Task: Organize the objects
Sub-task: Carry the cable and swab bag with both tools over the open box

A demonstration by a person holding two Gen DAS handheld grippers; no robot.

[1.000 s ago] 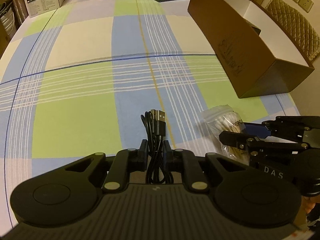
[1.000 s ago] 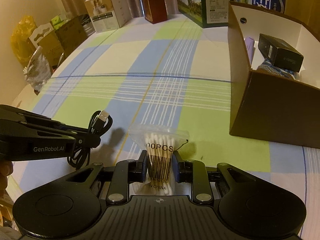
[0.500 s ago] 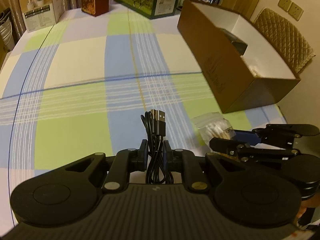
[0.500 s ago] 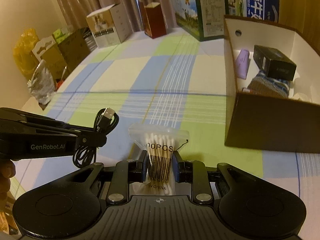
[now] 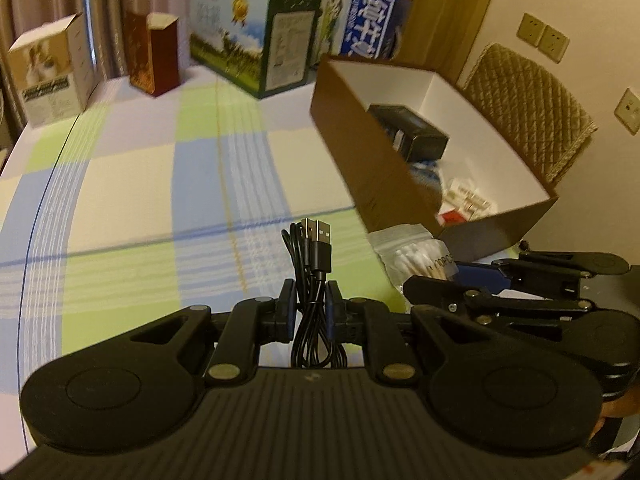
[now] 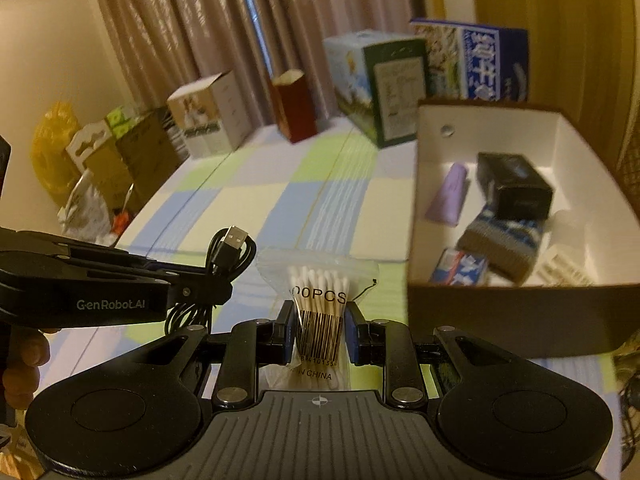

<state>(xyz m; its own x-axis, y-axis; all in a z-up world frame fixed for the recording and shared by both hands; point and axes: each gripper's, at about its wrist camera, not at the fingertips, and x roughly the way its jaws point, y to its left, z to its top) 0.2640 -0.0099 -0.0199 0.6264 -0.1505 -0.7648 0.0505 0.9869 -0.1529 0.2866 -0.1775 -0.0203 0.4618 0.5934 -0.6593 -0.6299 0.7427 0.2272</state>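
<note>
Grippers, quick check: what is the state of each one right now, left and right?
Left gripper: closed on the coiled black USB cable.
Right gripper: closed on the bag of cotton swabs.

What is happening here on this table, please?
A person is tidying small things into a box, with a claw tool in each hand. The left claw is shut on a coiled black USB cable. The right claw is shut on a bag of cotton swabs. Both are held above the checked tablecloth, near the open brown box, which already holds several items.
</note>
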